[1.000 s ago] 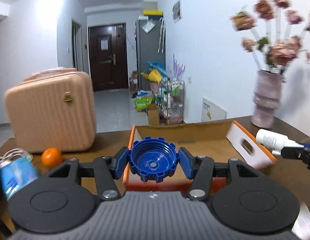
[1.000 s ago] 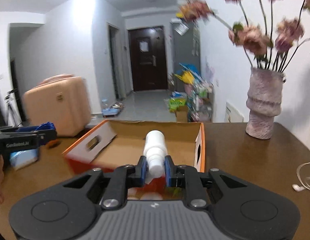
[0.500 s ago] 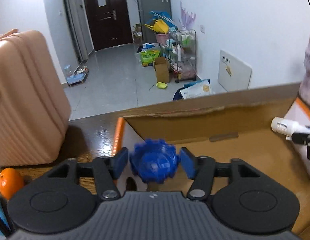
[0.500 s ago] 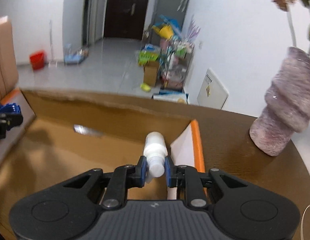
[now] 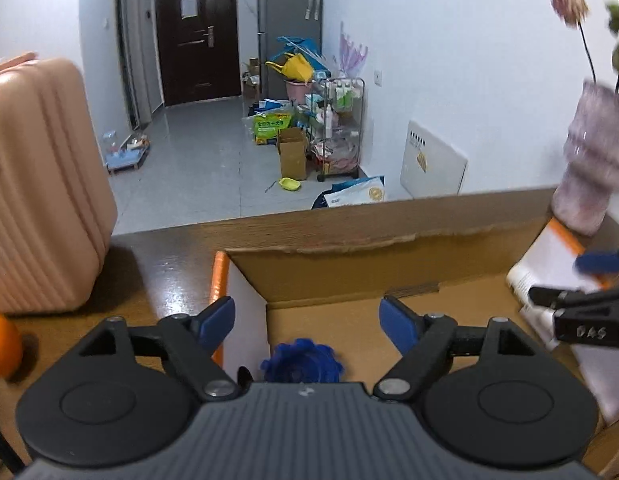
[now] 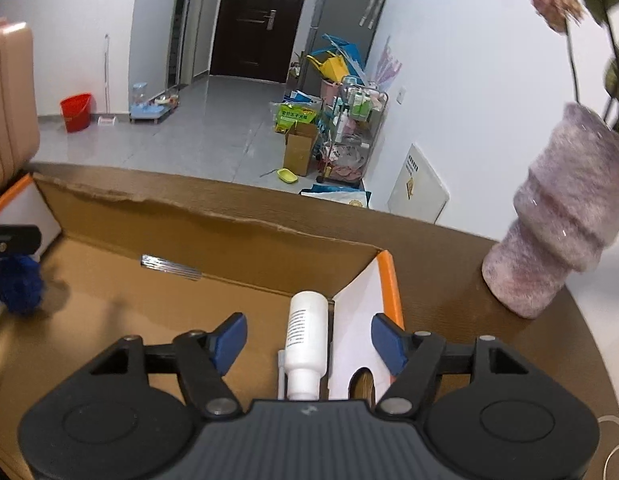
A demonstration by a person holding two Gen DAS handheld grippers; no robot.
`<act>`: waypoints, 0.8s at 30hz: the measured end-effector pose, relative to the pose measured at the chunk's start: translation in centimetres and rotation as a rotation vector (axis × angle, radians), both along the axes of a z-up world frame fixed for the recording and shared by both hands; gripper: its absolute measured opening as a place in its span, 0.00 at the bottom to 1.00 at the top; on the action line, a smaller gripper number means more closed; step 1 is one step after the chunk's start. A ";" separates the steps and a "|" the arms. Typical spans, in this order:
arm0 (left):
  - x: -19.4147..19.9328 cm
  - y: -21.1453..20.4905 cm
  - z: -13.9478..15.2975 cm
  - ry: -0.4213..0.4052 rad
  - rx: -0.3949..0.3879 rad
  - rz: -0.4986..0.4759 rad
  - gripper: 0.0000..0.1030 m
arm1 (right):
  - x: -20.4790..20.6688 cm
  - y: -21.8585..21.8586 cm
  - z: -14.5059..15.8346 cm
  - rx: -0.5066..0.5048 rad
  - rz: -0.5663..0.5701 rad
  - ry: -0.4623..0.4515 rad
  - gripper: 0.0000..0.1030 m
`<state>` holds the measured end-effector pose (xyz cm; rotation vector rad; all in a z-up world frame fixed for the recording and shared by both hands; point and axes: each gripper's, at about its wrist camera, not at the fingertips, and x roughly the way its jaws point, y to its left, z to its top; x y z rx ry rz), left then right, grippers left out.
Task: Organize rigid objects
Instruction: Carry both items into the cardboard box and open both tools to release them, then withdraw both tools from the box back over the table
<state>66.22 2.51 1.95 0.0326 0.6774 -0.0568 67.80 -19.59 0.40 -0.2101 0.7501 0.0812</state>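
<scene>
- On the table's left side, outside the cardboard box (image 5: 449, 280), an orange fruit (image 5: 3, 344) and a pink case (image 5: 41, 184) sat untouched; whether they belonged to your sorting job could not be told.
- At the box's left end, your left gripper (image 5: 307, 320) had just been opening: its jaws stood wide apart with nothing between them, and no pad pressed on anything.
- Below it, the blue cap (image 5: 301, 364) was down inside the box by the left wall, blurred, so I judged it just let go and perhaps not yet settled. It looked like a round, ridged, hard plastic lid.
- At the box's right end, your right gripper (image 6: 307, 338) had also just been opening; the white bottle (image 6: 305, 344) lay between the spread jaws, with both pads clear of it.
- The bottle was small, cylindrical, with fine print down its side and a narrow neck toward you, resting against the right wall.
- By my reading, 2 items were delivered; what was left was pulling both tools out and fetching anything else loose.
</scene>
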 end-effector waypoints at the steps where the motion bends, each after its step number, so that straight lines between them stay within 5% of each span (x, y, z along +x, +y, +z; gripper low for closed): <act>1: -0.5 0.1 0.5 -0.005 -0.010 0.010 0.79 | -0.5 -0.4 0.5 0.020 -0.004 -0.007 0.66; 10: -9.5 0.3 9.9 -0.155 0.035 0.029 0.83 | -9.5 -3.6 9.5 0.095 0.031 -0.115 0.81; 15: -18.3 0.1 14.1 -0.262 0.068 0.042 0.98 | -17.6 -5.2 13.4 0.119 0.079 -0.179 0.88; 20: -29.1 -1.3 14.3 -0.416 0.141 0.083 1.00 | -26.9 -6.6 13.0 0.153 0.124 -0.233 0.93; 24: -36.0 -1.5 12.3 -0.417 0.084 0.078 1.00 | -34.4 -7.5 11.6 0.231 0.128 -0.292 0.93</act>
